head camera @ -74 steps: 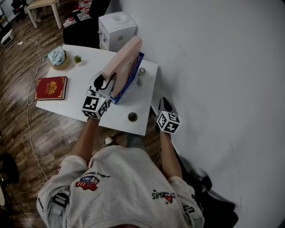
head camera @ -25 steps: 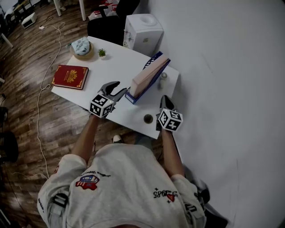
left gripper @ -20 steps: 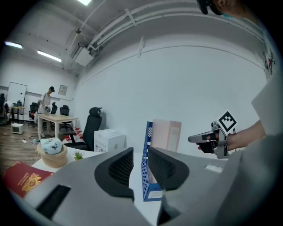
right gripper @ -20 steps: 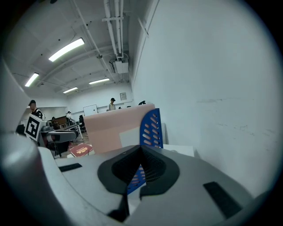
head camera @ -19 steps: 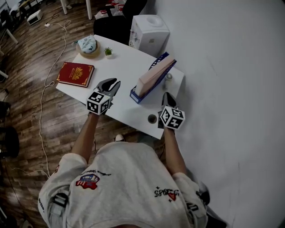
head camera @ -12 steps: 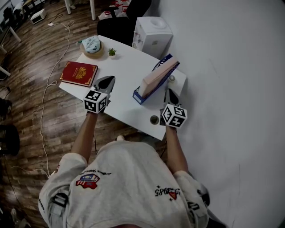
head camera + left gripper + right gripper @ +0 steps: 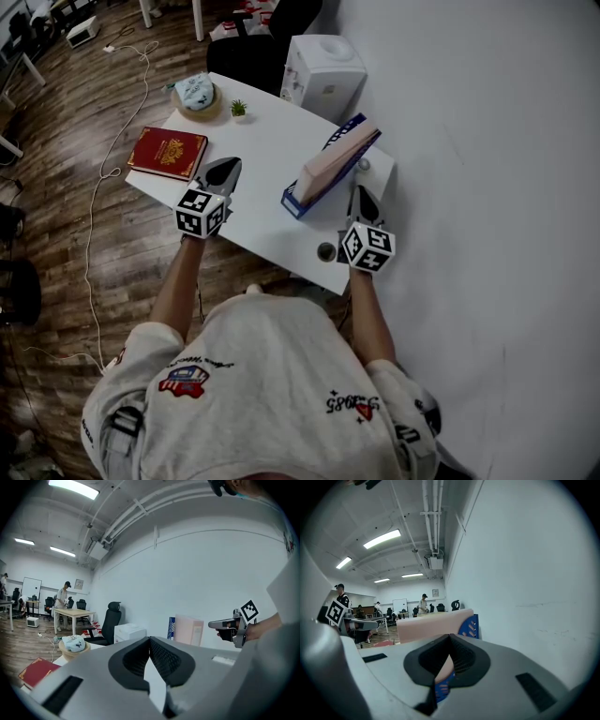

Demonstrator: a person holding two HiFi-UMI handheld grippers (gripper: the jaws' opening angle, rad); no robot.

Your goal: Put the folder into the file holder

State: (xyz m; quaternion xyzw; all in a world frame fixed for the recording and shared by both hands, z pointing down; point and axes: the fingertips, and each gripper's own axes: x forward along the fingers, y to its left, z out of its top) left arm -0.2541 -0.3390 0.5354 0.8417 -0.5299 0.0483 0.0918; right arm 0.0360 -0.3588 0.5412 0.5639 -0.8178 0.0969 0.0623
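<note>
The pink folder stands on edge inside the blue file holder on the white table, leaning slightly. My left gripper hovers over the table to the left of the holder, apart from it, shut with nothing between its pads. In the left gripper view the folder and holder show beyond the closed left gripper. My right gripper sits by the holder's near right side, shut and empty. In the right gripper view the folder and holder lie close ahead of the right gripper.
A red book lies at the table's left. At the far left corner are a bowl with a pale blue object and a small plant. A dark round item sits near the front edge. A white appliance stands behind the table, and a white wall runs along the right.
The left gripper's jaws went from wide open to shut on nothing, and the gripper drew away leftward from the holder. The folder stays in the holder. The right gripper has barely moved.
</note>
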